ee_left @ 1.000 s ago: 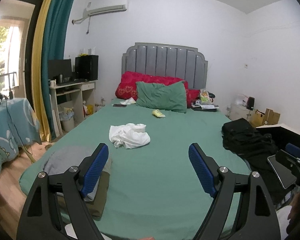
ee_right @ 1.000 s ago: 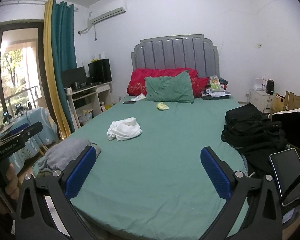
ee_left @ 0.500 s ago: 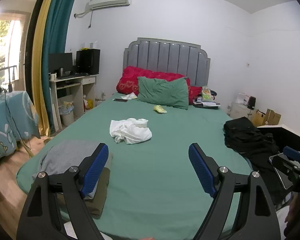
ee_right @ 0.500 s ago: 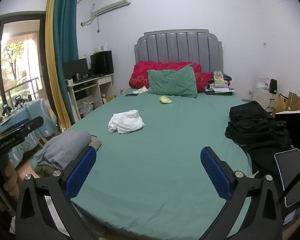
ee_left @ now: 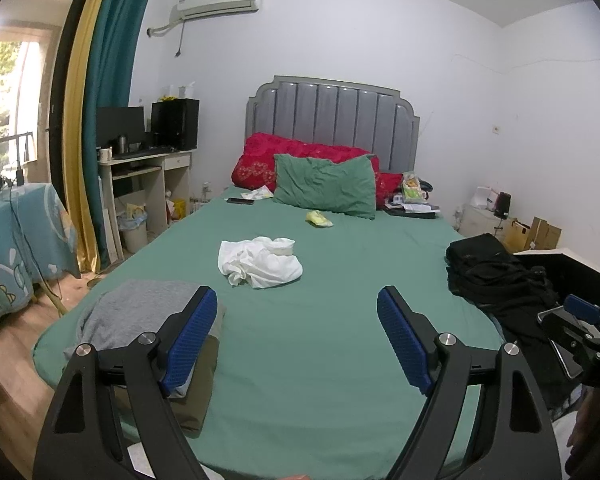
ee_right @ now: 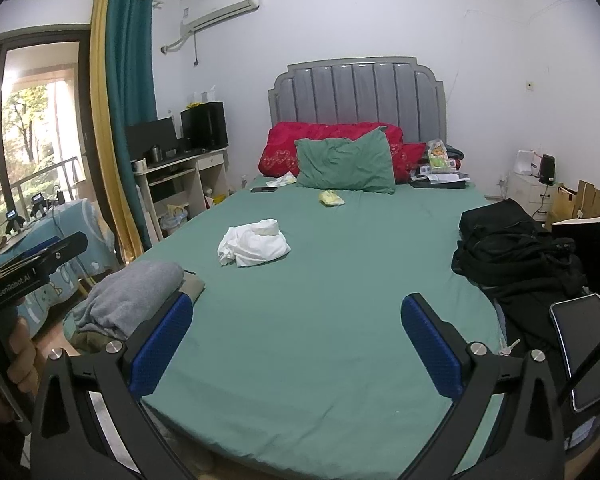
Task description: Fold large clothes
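Soft daylight from window (ee_right: 28, 152), sharp focus, fisheye-bent edges

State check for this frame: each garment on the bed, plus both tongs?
white garment: crumpled, mid-bed
grey garment: folded, atop an olive one
black clothes: loose heap at bed edge
left tongs: open, empty
right tongs: open, empty

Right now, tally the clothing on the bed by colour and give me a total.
White: 1, the crumpled garment mid-bed.
Grey: 1, the folded garment at the near left corner.
Olive: 1, the folded piece under the grey one.
Black: 1 heap on the right edge; how many pieces it holds cannot be told.
Total: 4.
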Demonstrator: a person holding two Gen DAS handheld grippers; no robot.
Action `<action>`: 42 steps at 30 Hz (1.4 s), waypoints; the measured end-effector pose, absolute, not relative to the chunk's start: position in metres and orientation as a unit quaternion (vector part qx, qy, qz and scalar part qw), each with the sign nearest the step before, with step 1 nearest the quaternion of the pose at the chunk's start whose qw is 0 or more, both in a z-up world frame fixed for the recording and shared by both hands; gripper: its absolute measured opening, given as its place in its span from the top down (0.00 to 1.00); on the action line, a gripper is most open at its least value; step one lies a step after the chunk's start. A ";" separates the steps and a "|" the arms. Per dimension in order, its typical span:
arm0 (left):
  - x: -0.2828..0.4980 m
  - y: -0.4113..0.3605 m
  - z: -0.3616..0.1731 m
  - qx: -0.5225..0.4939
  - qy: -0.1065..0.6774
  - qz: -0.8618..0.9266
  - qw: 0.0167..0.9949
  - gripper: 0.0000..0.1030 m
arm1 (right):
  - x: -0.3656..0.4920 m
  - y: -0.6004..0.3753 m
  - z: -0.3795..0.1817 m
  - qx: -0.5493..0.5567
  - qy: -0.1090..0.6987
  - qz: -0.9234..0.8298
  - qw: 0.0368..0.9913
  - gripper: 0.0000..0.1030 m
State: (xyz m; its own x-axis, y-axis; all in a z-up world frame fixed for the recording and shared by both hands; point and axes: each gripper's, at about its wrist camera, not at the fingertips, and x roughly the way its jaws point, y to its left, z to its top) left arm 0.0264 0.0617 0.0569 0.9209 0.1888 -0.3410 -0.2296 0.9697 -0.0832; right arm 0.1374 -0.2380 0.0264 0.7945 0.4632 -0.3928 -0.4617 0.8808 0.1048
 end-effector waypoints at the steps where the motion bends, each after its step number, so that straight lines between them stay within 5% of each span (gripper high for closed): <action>1: 0.026 0.062 0.057 -0.061 0.168 0.106 0.978 0.18 | 0.138 -0.238 0.026 0.001 0.208 0.244 0.947 0.01; 42: 0.025 0.067 0.058 -0.061 0.167 0.102 0.979 0.18 | 0.132 -0.234 0.025 0.002 0.212 0.245 0.946 0.01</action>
State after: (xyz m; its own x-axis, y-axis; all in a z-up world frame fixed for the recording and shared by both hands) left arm 0.0249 0.0671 0.0583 0.9233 0.1798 -0.3395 -0.2208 0.9716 -0.0857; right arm 0.1324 -0.2343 0.0248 0.7902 0.4647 -0.3995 -0.4630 0.8798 0.1075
